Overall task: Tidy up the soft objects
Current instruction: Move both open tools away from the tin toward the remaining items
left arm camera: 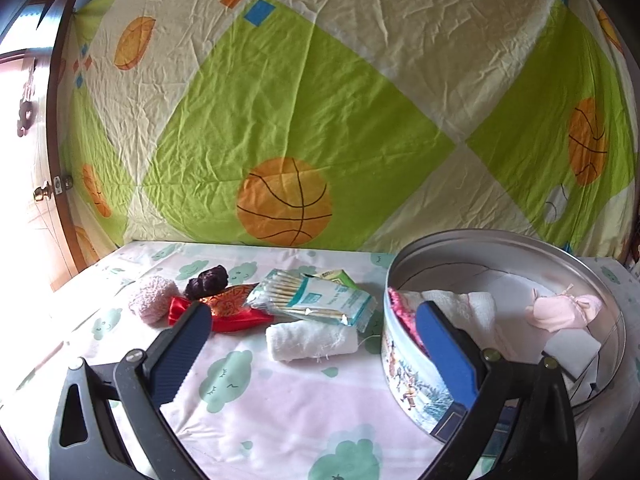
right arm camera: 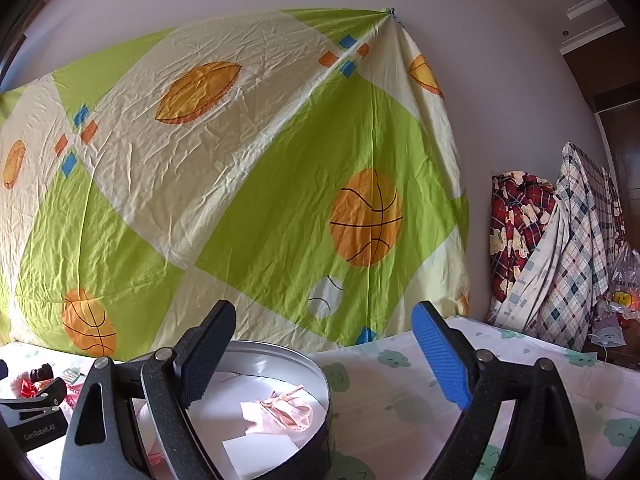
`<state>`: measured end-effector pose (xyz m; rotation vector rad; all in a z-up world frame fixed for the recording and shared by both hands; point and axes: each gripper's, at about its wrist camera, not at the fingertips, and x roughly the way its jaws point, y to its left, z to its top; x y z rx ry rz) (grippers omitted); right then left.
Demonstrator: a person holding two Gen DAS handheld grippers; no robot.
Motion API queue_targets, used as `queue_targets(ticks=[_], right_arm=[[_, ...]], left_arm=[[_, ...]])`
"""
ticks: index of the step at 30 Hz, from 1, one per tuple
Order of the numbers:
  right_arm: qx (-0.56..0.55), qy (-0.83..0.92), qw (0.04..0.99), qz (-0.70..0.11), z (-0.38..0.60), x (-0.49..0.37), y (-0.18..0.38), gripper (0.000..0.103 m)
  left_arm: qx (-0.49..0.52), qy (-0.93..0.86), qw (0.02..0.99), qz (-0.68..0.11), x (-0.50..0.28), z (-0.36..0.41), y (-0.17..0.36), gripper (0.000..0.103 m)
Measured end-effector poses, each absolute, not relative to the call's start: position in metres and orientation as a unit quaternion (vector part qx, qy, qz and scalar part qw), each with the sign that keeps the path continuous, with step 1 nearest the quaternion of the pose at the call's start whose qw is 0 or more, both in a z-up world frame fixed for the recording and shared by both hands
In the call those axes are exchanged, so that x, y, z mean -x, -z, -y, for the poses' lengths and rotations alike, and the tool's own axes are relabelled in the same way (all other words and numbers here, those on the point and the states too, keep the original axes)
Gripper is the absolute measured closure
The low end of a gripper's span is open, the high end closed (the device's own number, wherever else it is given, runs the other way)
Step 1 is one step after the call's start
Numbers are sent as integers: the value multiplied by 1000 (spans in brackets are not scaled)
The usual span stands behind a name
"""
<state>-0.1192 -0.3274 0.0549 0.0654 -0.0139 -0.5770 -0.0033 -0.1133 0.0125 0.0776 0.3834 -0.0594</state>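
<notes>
Basketball-print sheet [right arm camera: 240, 200] behind; left hand-held gripper [right arm camera: 36, 408] labelled "GenRobot.AI".

2 low wrist views toward the hanging sheet [left arm camera: 320, 100], sharing the tin [right arm camera: 320, 376].

Daylight is flooding in from the left of the left wrist view, blowing out the doorway [left arm camera: 24, 128] and washing the near edge of the bed sheet [left arm camera: 256, 392] to white. The hanging sheet [left arm camera: 304, 92] is showing a soft shadow band across its upper part. Both views are staying sharp at the centre, while fisheye distortion is bending edges and dark vignetting is filling all 4 corners. Inside the tin [right arm camera: 280, 356], glare is brightening the metal wall.
</notes>
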Motion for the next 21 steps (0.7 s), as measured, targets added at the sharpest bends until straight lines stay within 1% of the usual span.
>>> queue_targets(ticks=[7, 16, 21], right_arm=[[-26, 306, 952, 20, 323, 125, -56, 12], [-44, 310, 950, 9, 314, 126, -55, 12], [-23, 307, 951, 14, 296, 125, -55, 12]], left_arm=[[-36, 15, 981, -189, 1, 89, -13, 0], [-26, 1, 981, -191, -4, 54, -13, 0], [-21, -6, 981, -191, -7, 41, -13, 0]])
